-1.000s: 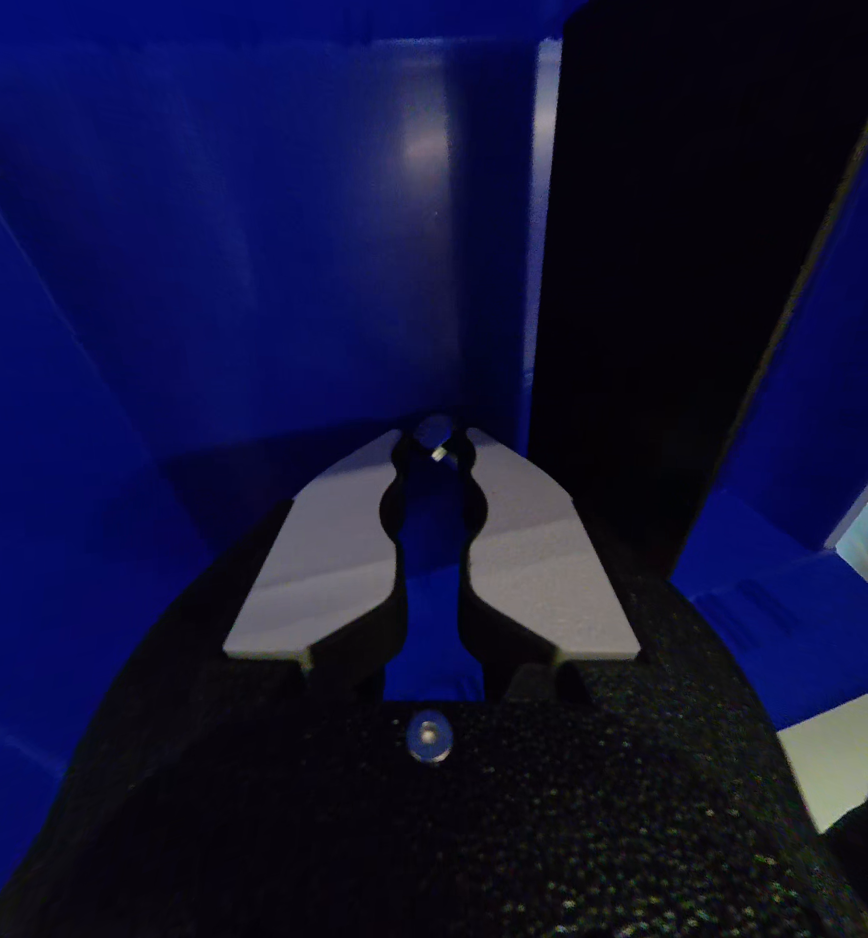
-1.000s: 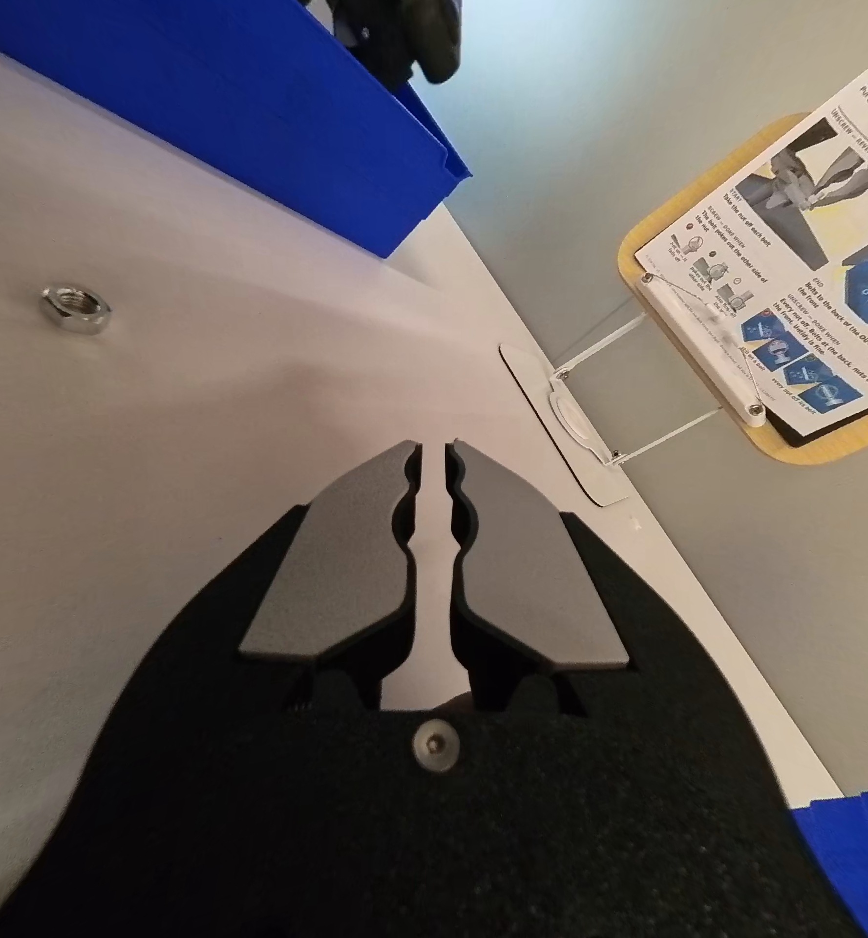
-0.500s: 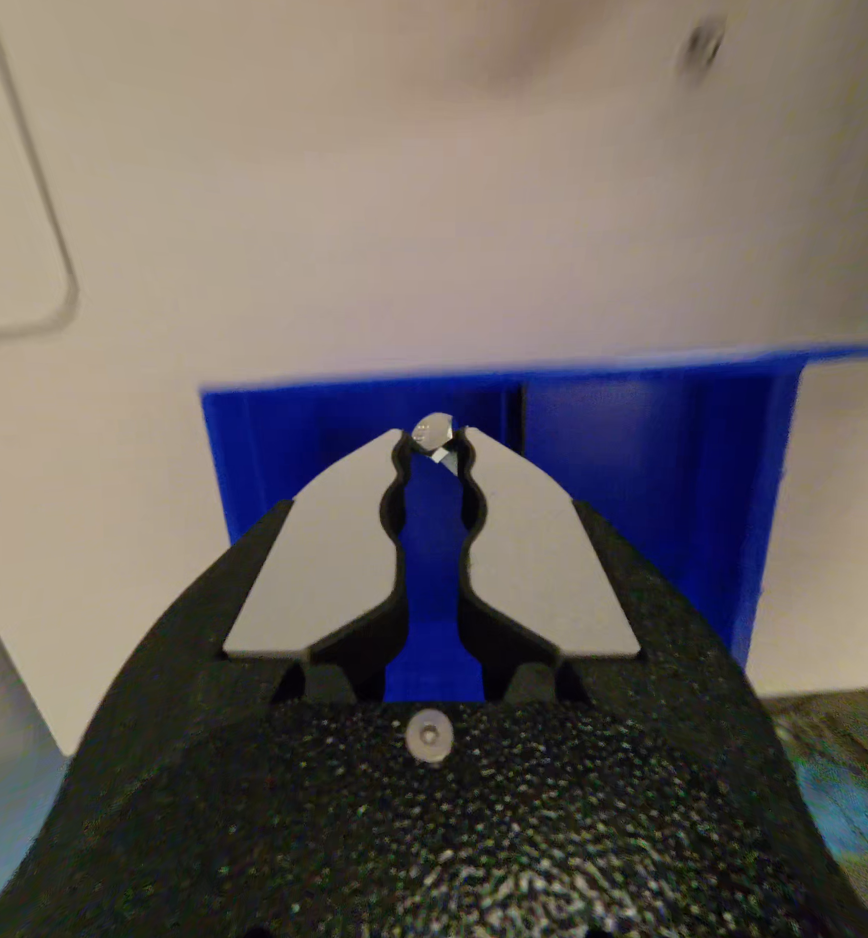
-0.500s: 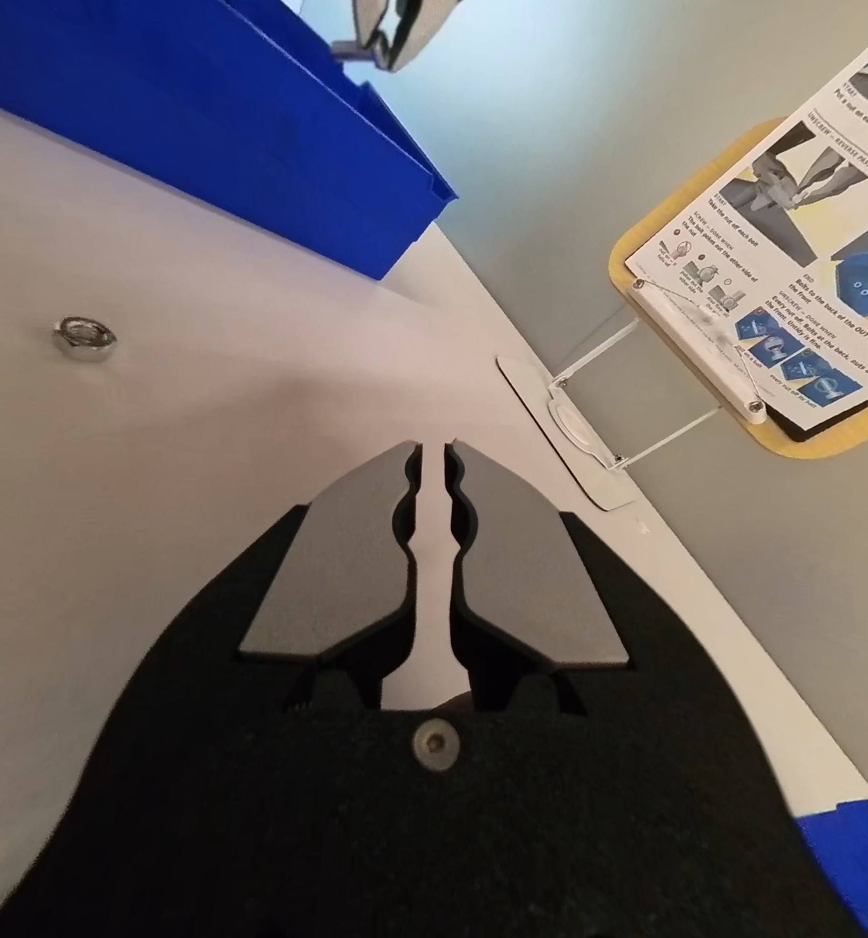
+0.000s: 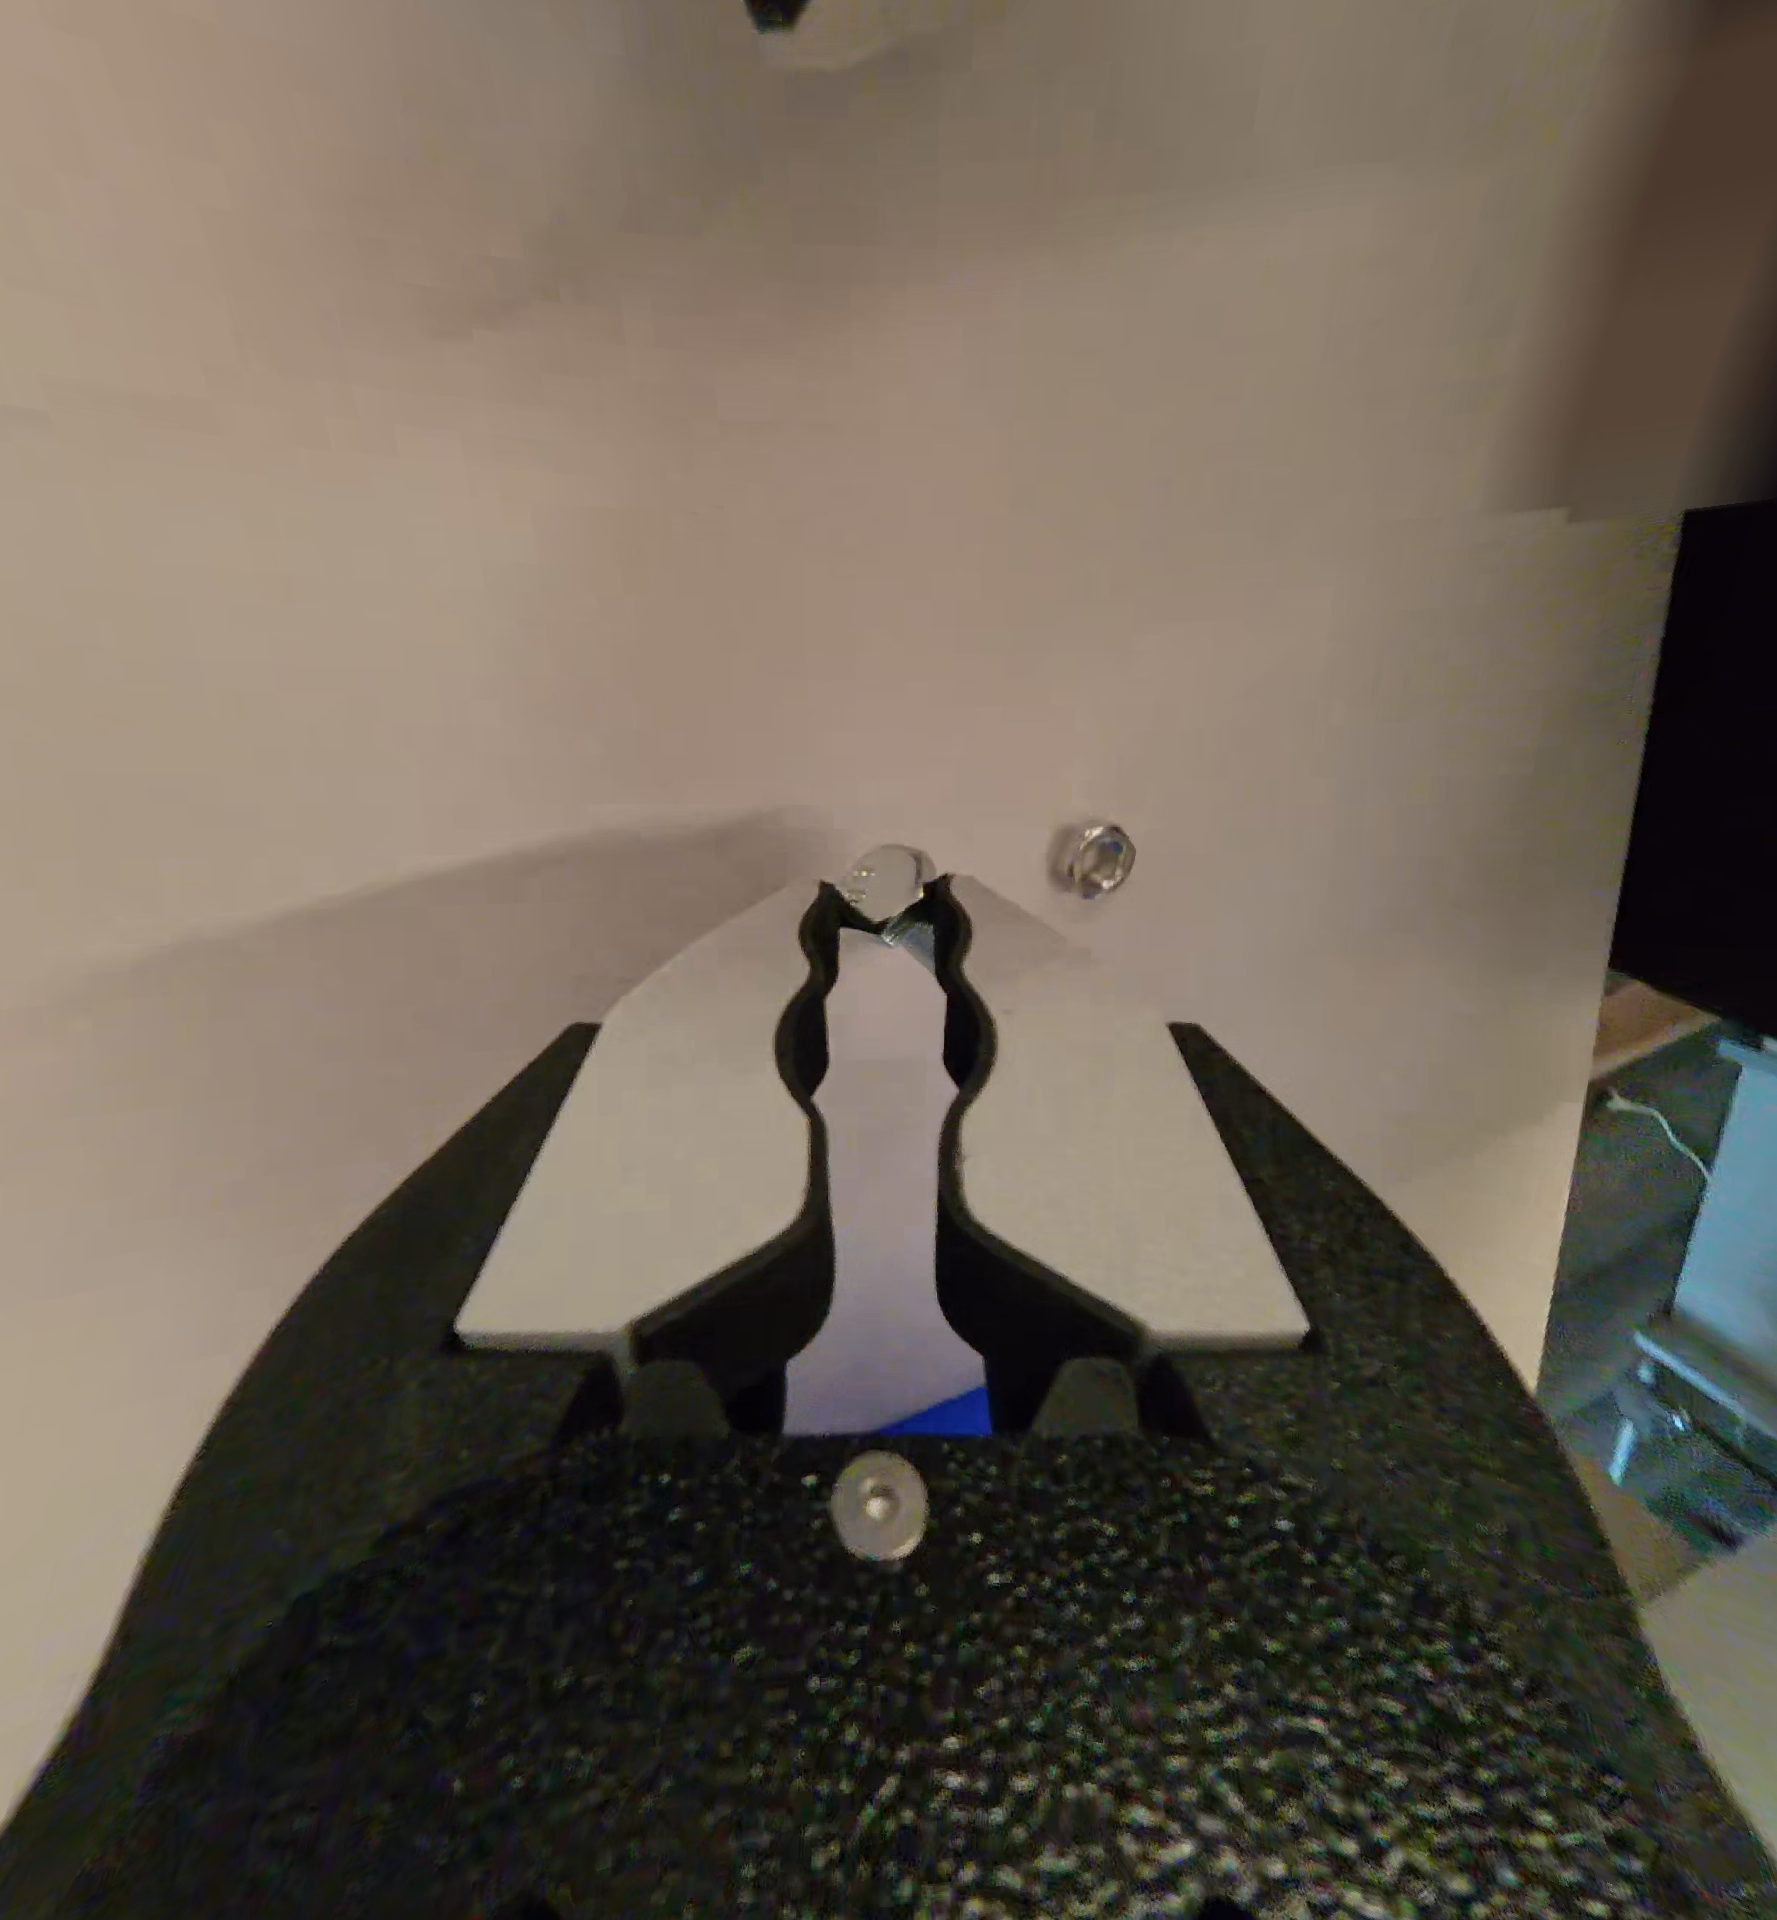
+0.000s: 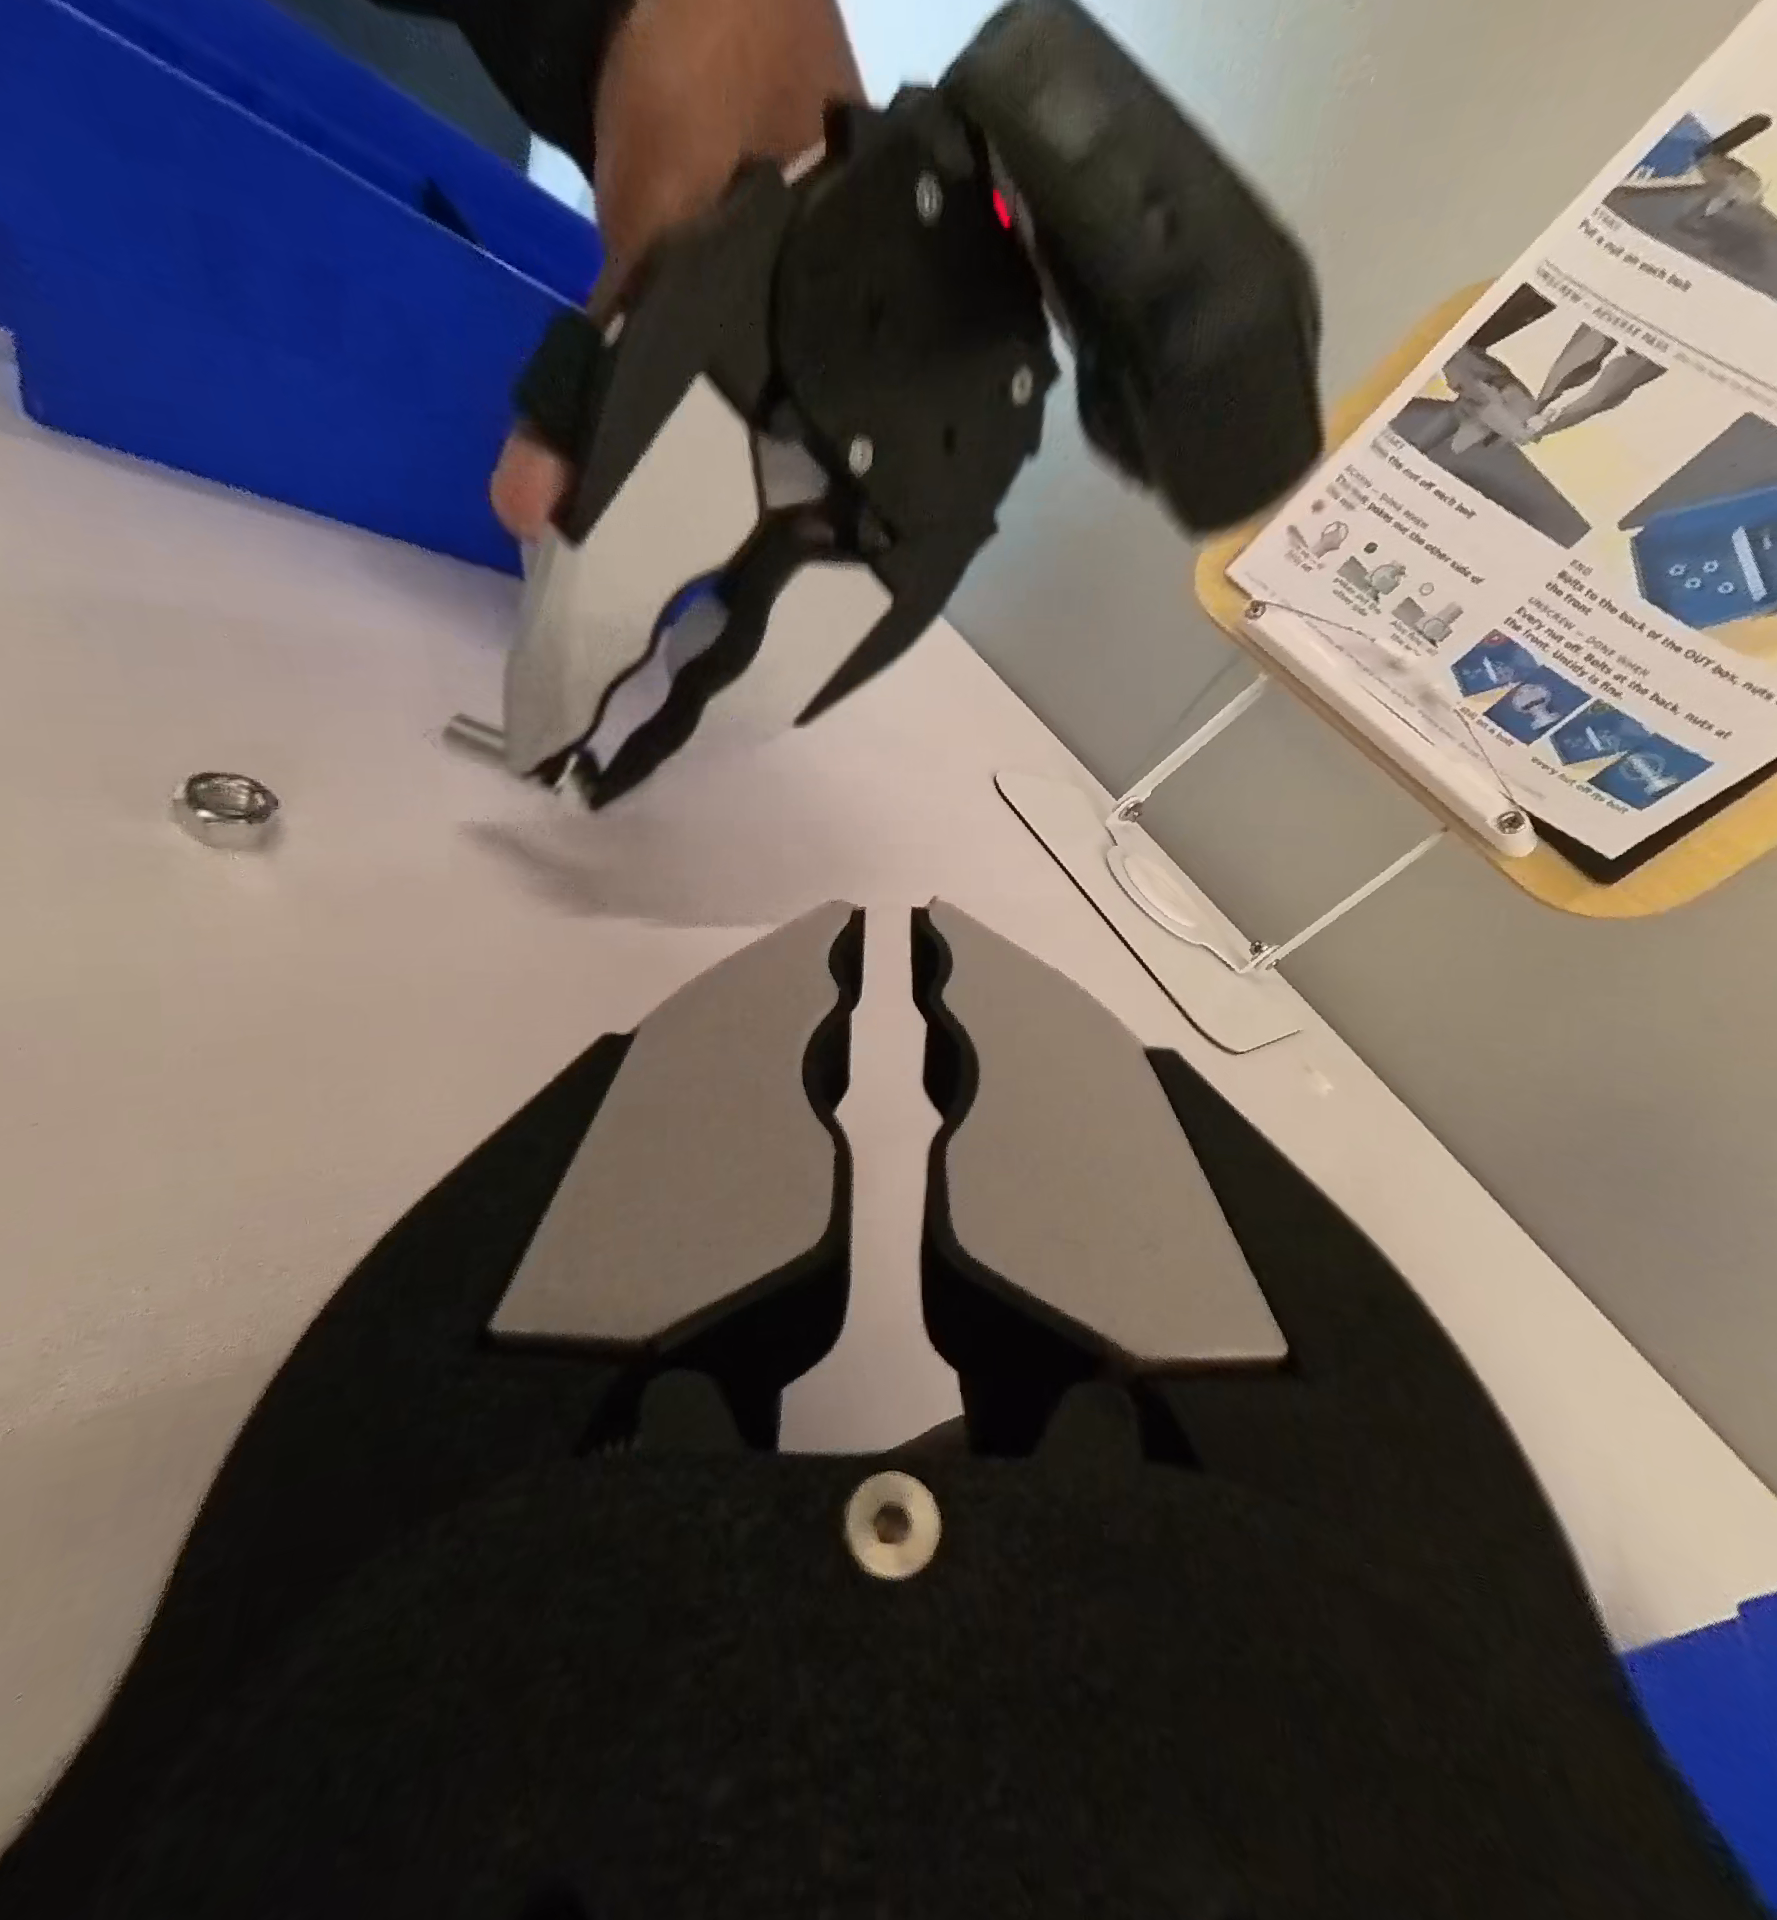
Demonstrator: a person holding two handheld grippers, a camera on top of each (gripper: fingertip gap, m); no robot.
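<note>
The left gripper (image 5: pixel 886 906) is clamped at its very tips on a small silver bolt (image 5: pixel 889 878), the rounded hex head poking out just past the fingertips and the shank running back and to the right between the pads. Seen from the right wrist camera, this same gripper (image 6: pixel 562 774) tilts down close over the white tabletop (image 6: pixel 240 1039), a person's hand (image 6: pixel 676 156) behind it, and the bolt's shank (image 6: pixel 477 736) sticks out sideways from the tips, roughly level with the table, its long axis pointing toward a loose silver hex nut (image 6: pixel 225 808). That nut lies flat on the table, its threaded bore facing up; in the left wrist view it sits just to the right of the bolt head (image 5: pixel 1094 858), near but not touching. The right gripper (image 6: pixel 886 920) hovers over bare table with a narrow slot between its fingertips and nothing in it; it stands well apart from both bolt and nut, so the left gripper is far the nearer to the nut. Beyond them, a blue plastic bin (image 6: pixel 240 343) rests on the table behind the left gripper, and an illustrated instruction sheet (image 6: pixel 1590 520) on a wooden board leans on a white wire stand (image 6: pixel 1185 904) at the table's edge. A second patch of blue (image 6: pixel 1757 1745) shows at the lower right.
</note>
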